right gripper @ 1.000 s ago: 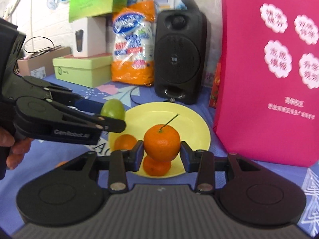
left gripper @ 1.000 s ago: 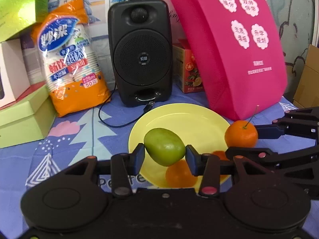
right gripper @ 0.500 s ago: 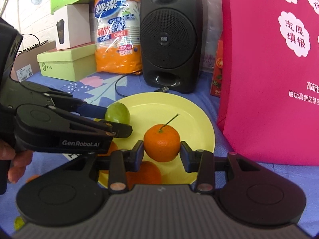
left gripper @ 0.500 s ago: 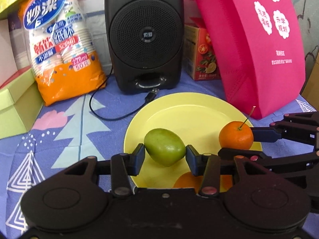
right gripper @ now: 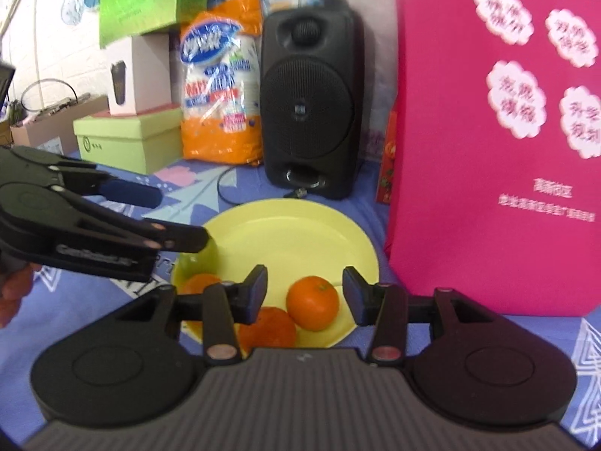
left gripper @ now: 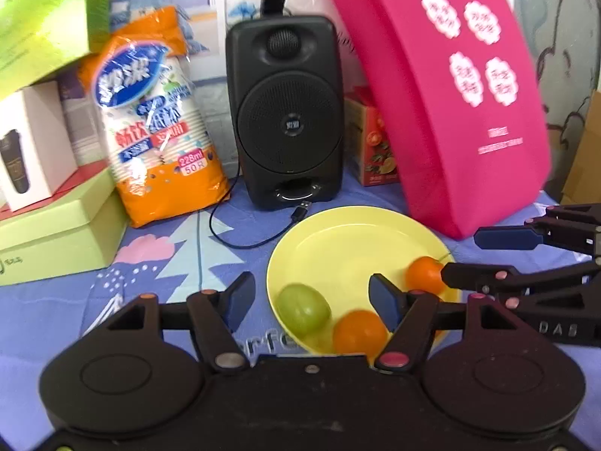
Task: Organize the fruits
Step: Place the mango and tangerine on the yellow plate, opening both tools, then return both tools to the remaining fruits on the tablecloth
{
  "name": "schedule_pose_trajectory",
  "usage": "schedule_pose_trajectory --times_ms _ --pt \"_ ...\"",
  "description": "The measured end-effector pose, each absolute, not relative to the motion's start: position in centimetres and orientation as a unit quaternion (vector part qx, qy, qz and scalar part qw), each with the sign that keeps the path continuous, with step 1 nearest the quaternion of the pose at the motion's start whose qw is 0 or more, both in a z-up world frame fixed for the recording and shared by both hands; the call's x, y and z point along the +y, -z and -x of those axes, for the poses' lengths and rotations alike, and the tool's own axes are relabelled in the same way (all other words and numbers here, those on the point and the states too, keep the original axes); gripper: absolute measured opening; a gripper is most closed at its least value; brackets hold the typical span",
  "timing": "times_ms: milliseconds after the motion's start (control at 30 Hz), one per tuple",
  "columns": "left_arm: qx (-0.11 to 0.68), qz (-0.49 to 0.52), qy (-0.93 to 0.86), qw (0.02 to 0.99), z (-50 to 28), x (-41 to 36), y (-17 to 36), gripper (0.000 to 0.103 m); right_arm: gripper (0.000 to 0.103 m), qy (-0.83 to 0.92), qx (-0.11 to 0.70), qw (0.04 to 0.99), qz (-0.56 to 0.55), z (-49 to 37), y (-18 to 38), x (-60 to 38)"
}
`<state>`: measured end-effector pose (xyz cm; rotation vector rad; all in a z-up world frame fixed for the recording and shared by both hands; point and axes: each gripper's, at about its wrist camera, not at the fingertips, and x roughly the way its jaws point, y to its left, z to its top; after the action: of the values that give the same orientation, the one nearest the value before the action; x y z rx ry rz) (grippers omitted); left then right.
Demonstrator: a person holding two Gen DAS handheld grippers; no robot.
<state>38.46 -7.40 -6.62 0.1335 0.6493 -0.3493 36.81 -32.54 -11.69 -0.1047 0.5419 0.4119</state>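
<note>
A yellow plate [left gripper: 349,240] [right gripper: 296,233] lies on the blue patterned cloth. On it lie a green fruit [left gripper: 303,309], an orange [left gripper: 360,331] beside it and a stemmed orange [left gripper: 424,275] [right gripper: 312,303] at its right. Another orange [right gripper: 267,330] lies at the plate's near edge in the right wrist view, and a third [right gripper: 200,284] to the left. My left gripper [left gripper: 311,298] is open and empty, just above the green fruit. My right gripper [right gripper: 305,293] is open and empty, its fingers either side of the stemmed orange.
A black speaker [left gripper: 285,112] with a cable stands behind the plate. A pink bag [left gripper: 450,105] leans at the right. An orange pack of paper cups [left gripper: 157,131], green boxes [left gripper: 56,233] and a white box [left gripper: 30,146] stand at the left.
Both grippers opened and let go of their fruit. The green fruit and the stemmed orange now lie on the plate. Both grippers have drawn back and up.
</note>
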Motion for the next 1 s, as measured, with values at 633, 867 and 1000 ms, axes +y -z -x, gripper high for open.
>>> schedule_pose_trajectory --times_ms 633,867,1000 --pt "0.325 -0.014 0.166 0.931 -22.8 -3.5 9.2 0.068 0.048 -0.242 0.266 0.932 0.043 -23.5 13.5 -32.9" --pt "0.333 0.007 0.165 0.928 -20.3 -3.2 10.8 0.067 0.048 -0.274 0.281 0.919 0.035 -19.7 15.7 -32.7" --pt "0.337 0.013 0.176 0.925 -20.3 -3.6 11.0 0.063 0.048 -0.298 0.283 0.910 0.051 -18.2 16.1 -32.0"
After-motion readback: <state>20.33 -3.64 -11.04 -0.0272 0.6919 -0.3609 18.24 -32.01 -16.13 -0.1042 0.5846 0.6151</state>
